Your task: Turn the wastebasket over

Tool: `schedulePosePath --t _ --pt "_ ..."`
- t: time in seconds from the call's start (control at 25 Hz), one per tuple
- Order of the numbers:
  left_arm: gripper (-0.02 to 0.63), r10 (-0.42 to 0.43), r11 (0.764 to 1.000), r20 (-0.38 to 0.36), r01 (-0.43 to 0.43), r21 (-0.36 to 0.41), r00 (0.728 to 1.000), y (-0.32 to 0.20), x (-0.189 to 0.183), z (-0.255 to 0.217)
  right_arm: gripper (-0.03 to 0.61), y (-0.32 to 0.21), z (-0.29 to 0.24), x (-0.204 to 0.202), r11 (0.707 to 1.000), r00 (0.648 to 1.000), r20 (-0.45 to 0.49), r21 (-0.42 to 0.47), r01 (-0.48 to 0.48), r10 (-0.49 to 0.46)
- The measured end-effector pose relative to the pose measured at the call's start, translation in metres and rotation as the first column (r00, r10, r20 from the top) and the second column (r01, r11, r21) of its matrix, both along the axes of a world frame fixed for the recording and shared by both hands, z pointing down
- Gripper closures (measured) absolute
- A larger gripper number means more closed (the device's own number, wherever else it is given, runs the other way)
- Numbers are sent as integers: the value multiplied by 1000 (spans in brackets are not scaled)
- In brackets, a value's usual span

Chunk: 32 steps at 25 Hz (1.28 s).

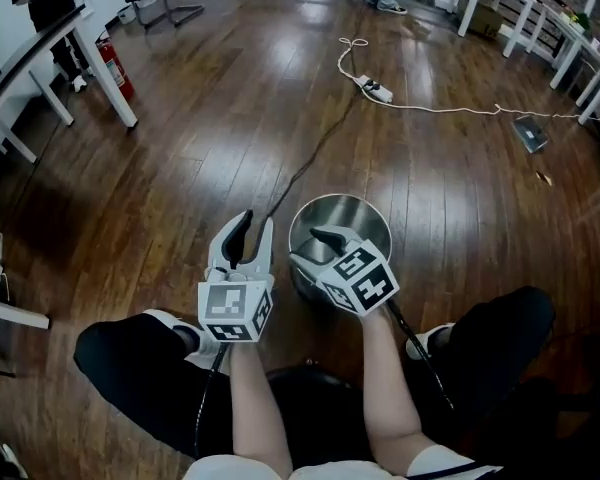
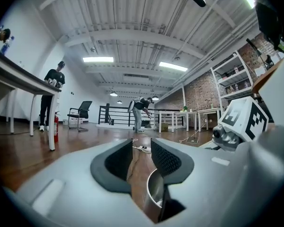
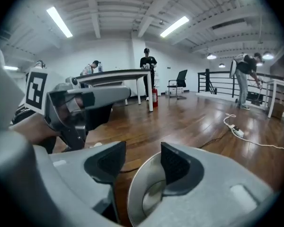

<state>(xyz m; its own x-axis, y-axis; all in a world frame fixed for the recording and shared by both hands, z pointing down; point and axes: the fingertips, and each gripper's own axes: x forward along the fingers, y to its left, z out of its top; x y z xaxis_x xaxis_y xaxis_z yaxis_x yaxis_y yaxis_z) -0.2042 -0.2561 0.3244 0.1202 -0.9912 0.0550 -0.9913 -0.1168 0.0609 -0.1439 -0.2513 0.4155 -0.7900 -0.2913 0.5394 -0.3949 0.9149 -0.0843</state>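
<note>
A shiny metal wastebasket (image 1: 355, 218) stands upright on the wood floor, mouth up, between the seated person's knees. My left gripper (image 1: 255, 223) hovers just left of it, pointing level, its jaws apart with nothing between them. In the left gripper view the left gripper (image 2: 142, 148) shows the wastebasket's rim (image 2: 154, 188) below and right of its jaws. My right gripper (image 1: 320, 243) tilts down over the basket's near left rim. In the right gripper view the right gripper (image 3: 143, 157) is open, the wastebasket's rim (image 3: 142, 193) lying below the gap; no pad presses on it.
A black cable (image 1: 310, 163) runs across the floor from behind the basket toward a white power strip (image 1: 377, 90). A white table (image 1: 40, 53) and a red fire extinguisher (image 1: 115, 68) stand at the far left. White railings line the far right. A person (image 2: 141, 110) bends over in the distance.
</note>
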Motion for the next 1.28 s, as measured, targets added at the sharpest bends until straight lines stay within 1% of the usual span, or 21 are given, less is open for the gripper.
schedulePosePath --t 0.08,0.12,0.2,0.28,0.36,0.44,0.52,0.64,0.72,0.8,0.88,0.96,1.0,1.08,1.2,1.28 --pt "446 -18 1000 9 18 -13 1000 -9 -6 8 349 -4 21 -8 999 999 -46 -36 16 -18" --pt "443 -30 999 13 30 -14 999 -11 -9 12 344 -4 31 -11 998 998 -64 -54 24 -27" --pt "407 -53 998 16 53 -17 998 -16 -15 19 344 -2 51 -18 995 993 -103 -88 46 -55" --pt "378 -69 997 14 69 -32 998 -20 -23 26 344 2 70 -25 991 984 -162 -117 60 -79" --pt "359 -77 996 8 77 -50 997 -22 -26 32 345 5 88 -29 989 971 -225 -140 49 -80" --pt "359 -84 995 3 84 -63 996 -22 -29 37 352 6 102 -30 988 961 -270 -151 24 -65" --pt "359 -96 993 -2 95 -70 995 -22 -33 40 480 4 106 -31 987 957 -285 -161 -3 -44" --pt "359 -124 990 -21 122 -76 992 -19 -43 41 492 3 103 -30 981 965 -262 -190 -24 -28" --pt "359 -140 988 -36 137 -76 989 -17 -47 40 505 3 96 -26 974 978 -208 -225 -37 -11" --pt "359 -151 986 -48 147 -73 987 -16 -49 39 515 0 82 -20 965 992 -129 -260 -30 -4" --pt "364 -162 985 -68 157 -68 985 -16 -50 37 515 -5 62 -13 961 999 -36 -276 -8 -2" --pt "365 -168 985 -84 163 -65 982 -14 -51 36 517 -12 41 -6 957 996 79 -291 -5 29" --pt "367 -169 984 -85 164 -65 982 -13 -51 36 517 -16 31 -1 952 988 141 -306 -9 54" --pt "365 -168 984 -83 163 -68 982 -12 -51 36 522 -25 15 8 939 958 264 -345 -12 110" --pt "367 -170 984 -92 164 -69 981 -9 -52 37 532 -32 10 20 917 891 425 -398 25 160" --pt "367 -174 983 -94 167 -75 980 -6 -51 41 532 -34 11 25 908 853 491 -415 49 179"
